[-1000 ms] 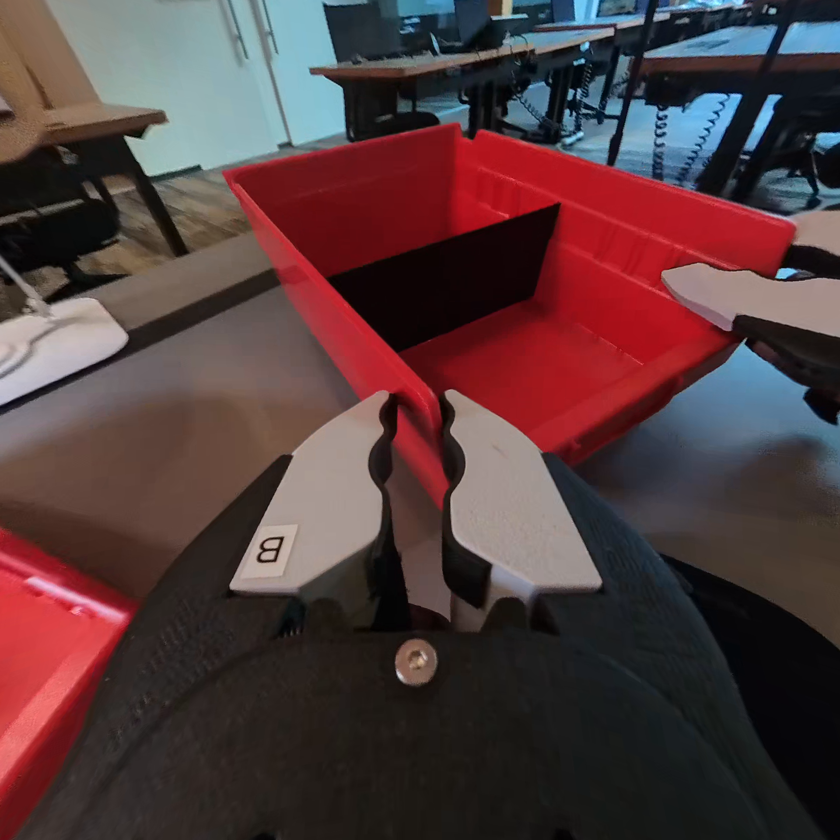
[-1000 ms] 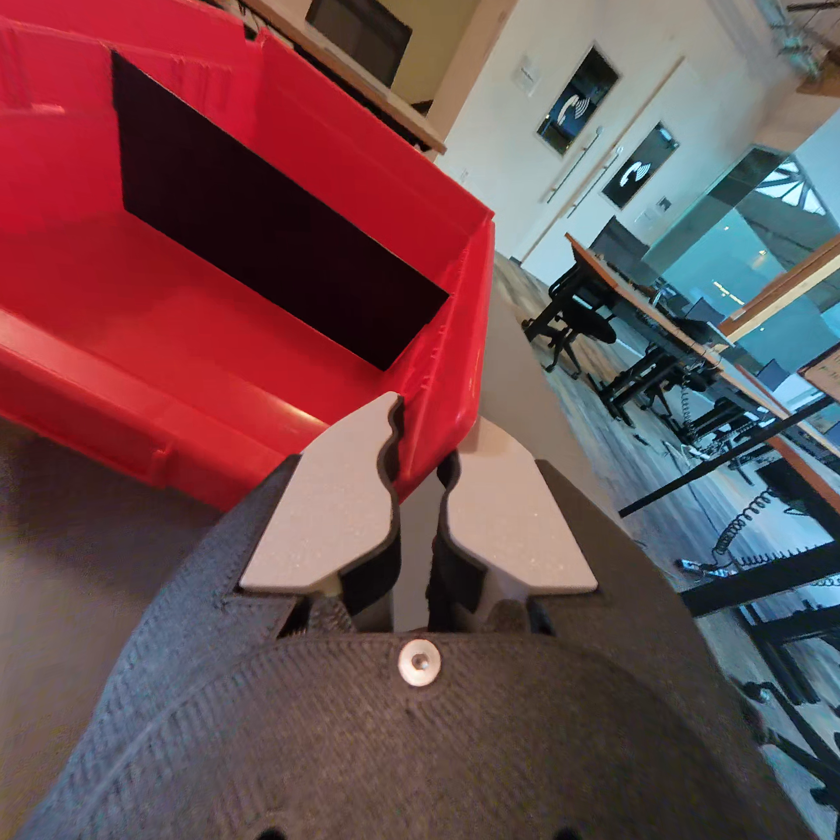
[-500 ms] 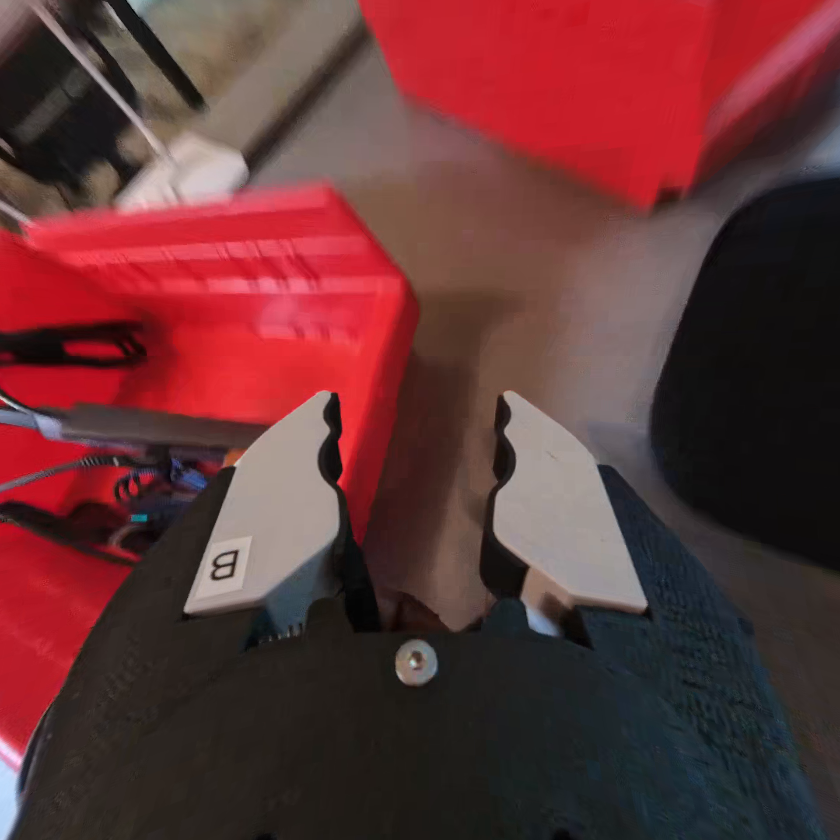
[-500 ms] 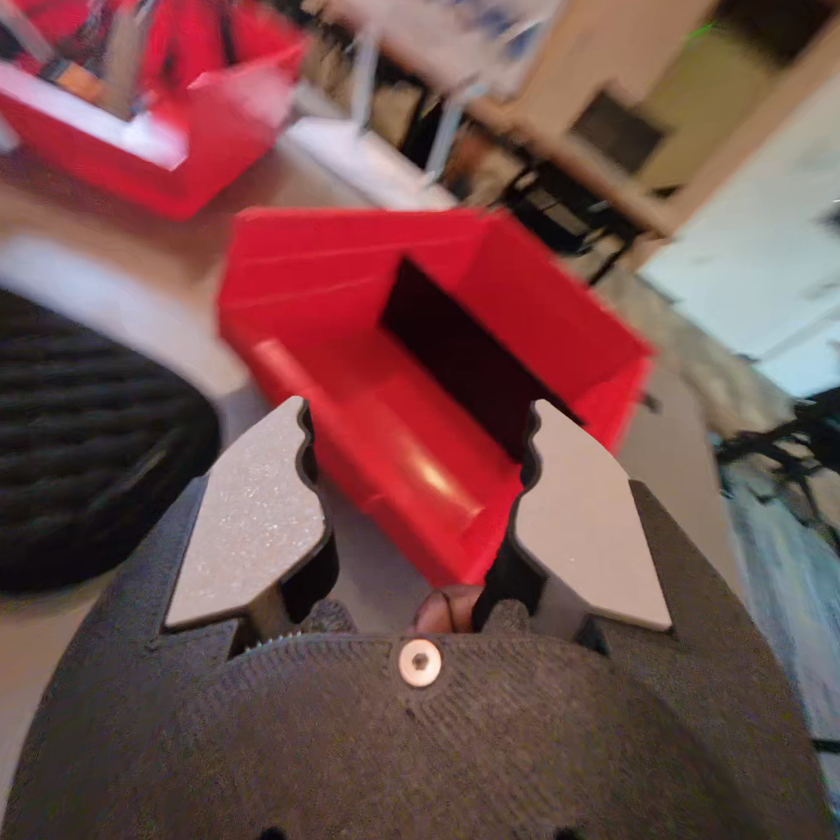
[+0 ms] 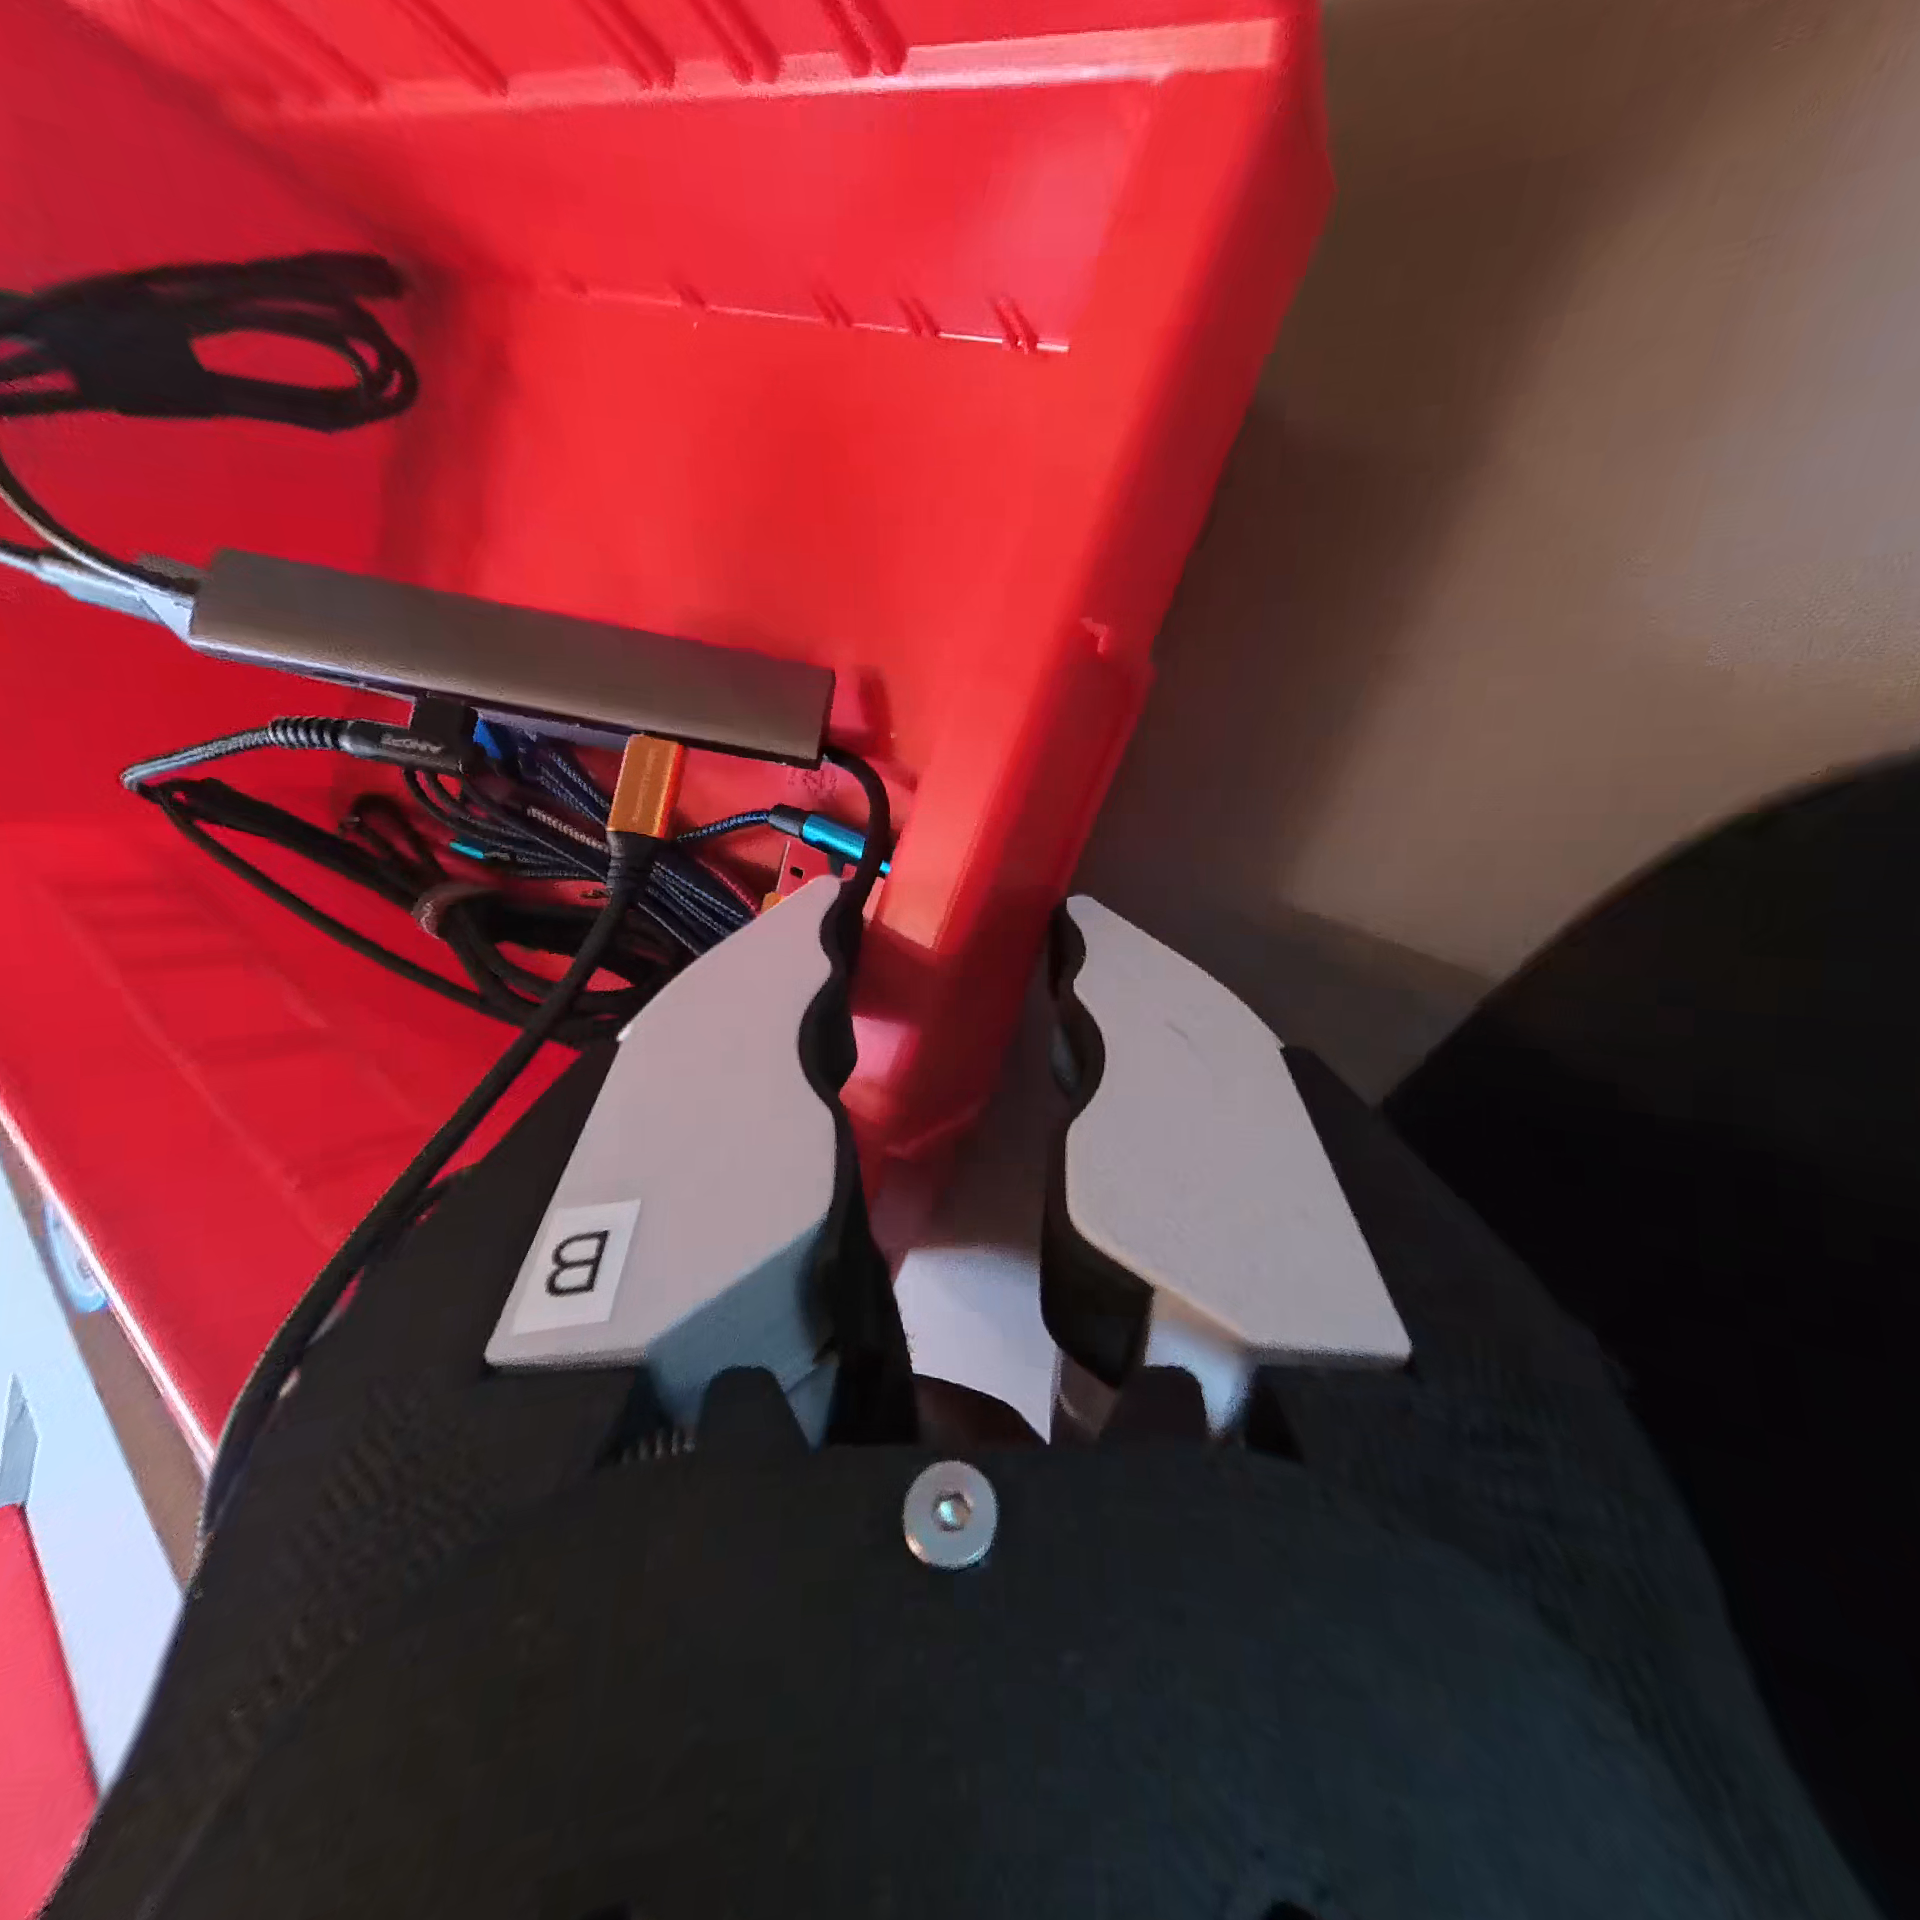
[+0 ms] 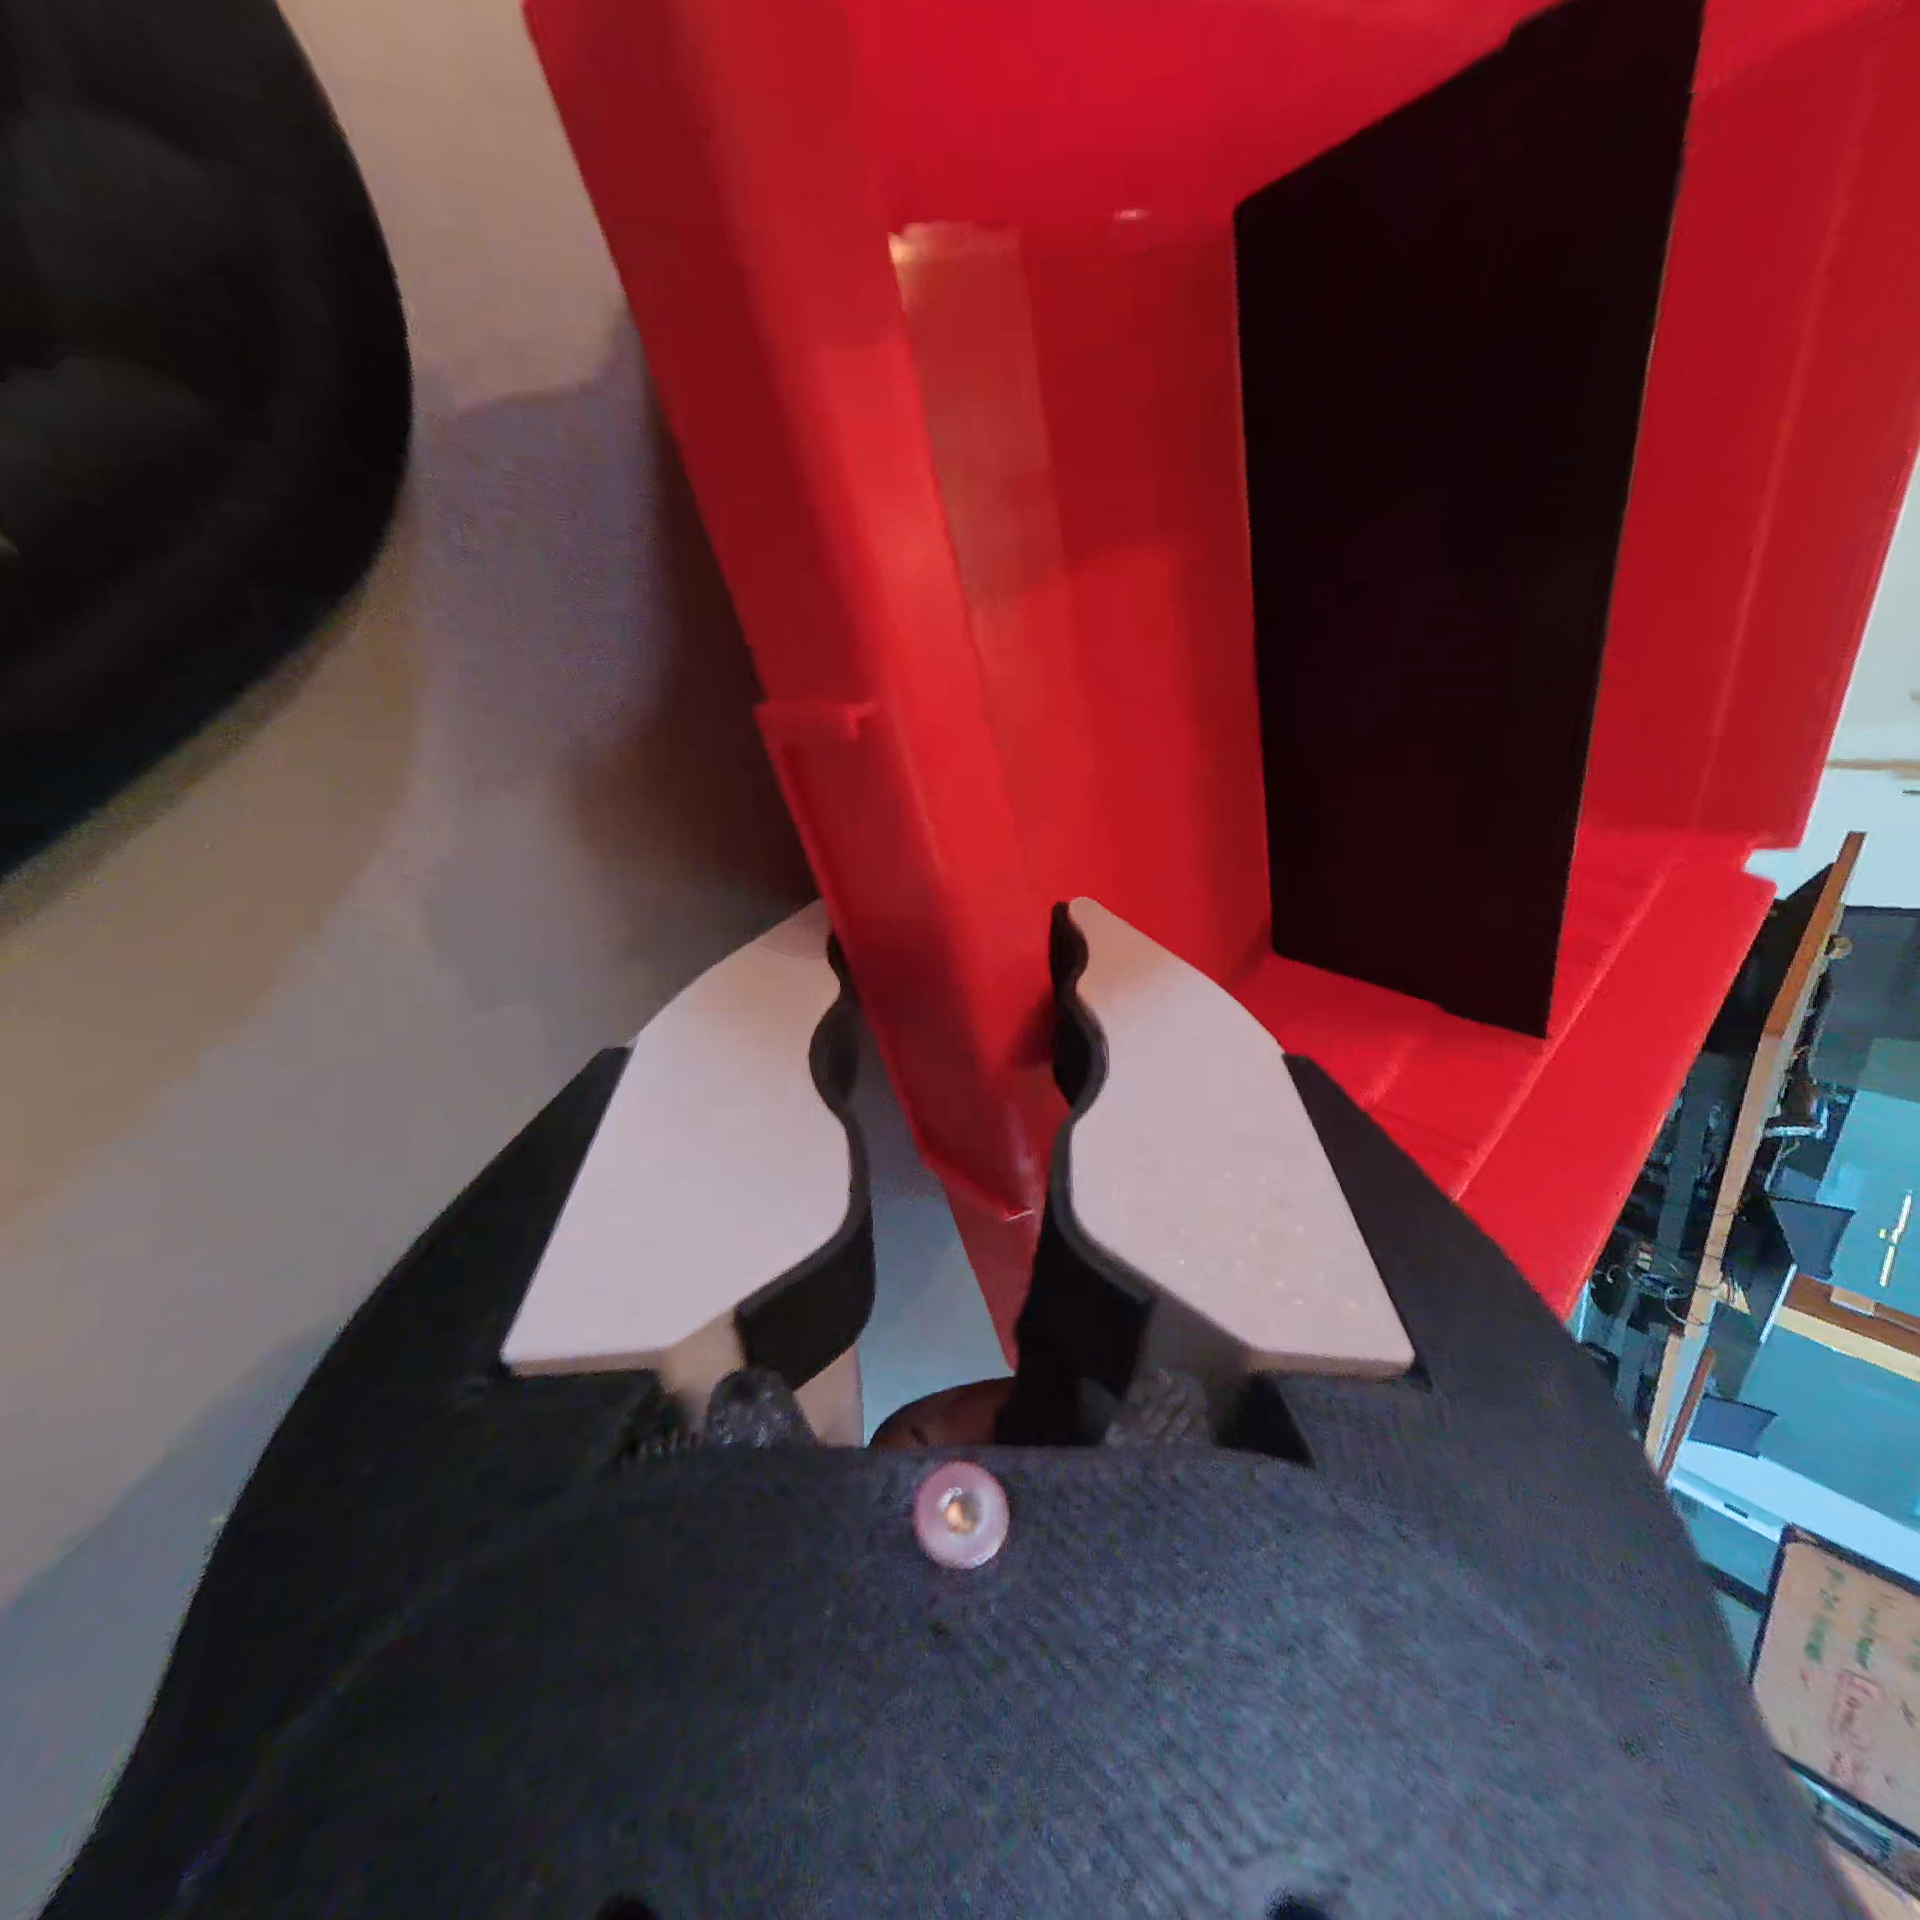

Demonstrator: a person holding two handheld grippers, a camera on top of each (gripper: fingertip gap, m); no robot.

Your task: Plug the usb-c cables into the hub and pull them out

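A grey USB hub lies in a red bin in the left wrist view. An orange plug and a black plug sit in its side. A blue connector lies loose on a cable bundle. My left gripper straddles this bin's near corner wall, and the wall fills the gap between the jaws. My right gripper is closed the same way on the side wall of a second red bin, which has a black divider and nothing else in view.
A coiled black cable lies at the far left of the cable bin. The grey table runs between the bins. A black gripper body fills the right edge and shows in the right wrist view. Office desks stand beyond. Some 40 cm of space lies between my two pairs of fingers.
Both grippers let go of the divided bin and opened wide. The left swung over to the cable bin, the right came back to the divided bin, and each has closed on a wall.
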